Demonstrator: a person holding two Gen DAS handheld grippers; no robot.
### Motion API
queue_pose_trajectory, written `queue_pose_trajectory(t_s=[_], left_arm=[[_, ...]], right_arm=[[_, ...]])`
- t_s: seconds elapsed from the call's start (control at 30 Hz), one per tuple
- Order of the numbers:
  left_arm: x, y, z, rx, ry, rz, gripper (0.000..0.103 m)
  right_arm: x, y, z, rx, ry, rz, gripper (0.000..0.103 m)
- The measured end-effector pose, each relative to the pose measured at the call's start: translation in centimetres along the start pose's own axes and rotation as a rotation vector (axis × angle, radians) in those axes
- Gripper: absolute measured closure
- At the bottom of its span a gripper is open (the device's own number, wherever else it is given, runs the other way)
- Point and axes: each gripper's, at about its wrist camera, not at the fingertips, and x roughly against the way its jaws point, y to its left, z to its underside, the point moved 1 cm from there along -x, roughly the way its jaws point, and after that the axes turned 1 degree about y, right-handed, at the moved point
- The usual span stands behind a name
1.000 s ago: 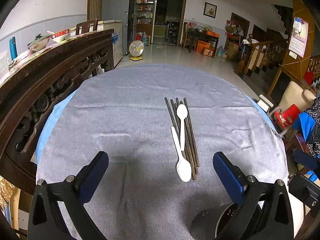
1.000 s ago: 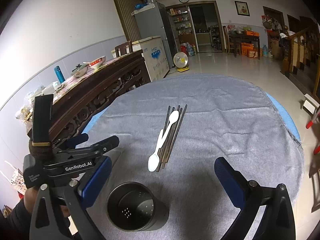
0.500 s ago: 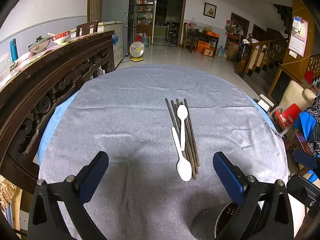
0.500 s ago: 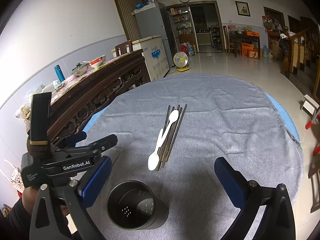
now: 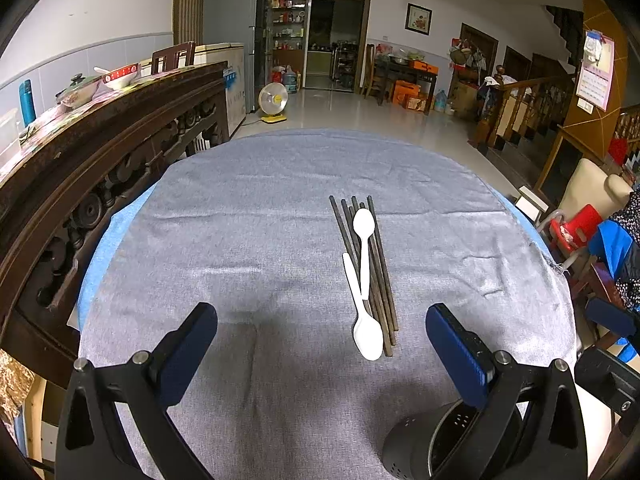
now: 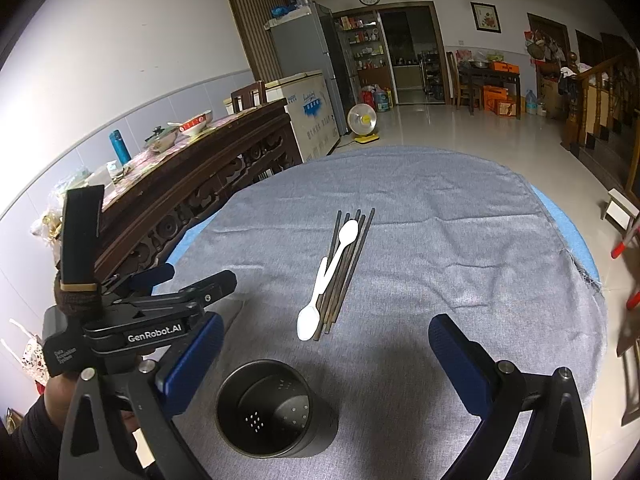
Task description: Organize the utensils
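You hold both the left gripper [image 5: 320,356] and the right gripper [image 6: 324,360] with jaws wide and empty, short of the chopsticks [image 5: 366,268] and two white spoons [image 5: 364,296] bundled mid-table, probably for a lengthwise pick. The black holder [image 6: 276,408] stands upright near you, between both grippers, and the grey cloth [image 5: 240,240] leaves open room all round, its edges well apart from the utensils.

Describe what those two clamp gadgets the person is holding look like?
Both are black, angular frames with silver bolts and blue padded fingers. The left gripper, seen from the right wrist camera, bears white "GenRobot.AI" lettering and a black strap with a brown band. The right gripper shows matching blue pads.
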Motion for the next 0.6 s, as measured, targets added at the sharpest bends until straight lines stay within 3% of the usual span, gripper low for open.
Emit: queue_pose_trajectory(t_s=[0.6], left_arm=[[-0.01,-0.03,0.04,-0.001,0.004,0.002,0.000]], right_arm=[[-0.10,0.09,0.00,0.000,0.007,-0.005,0.000]])
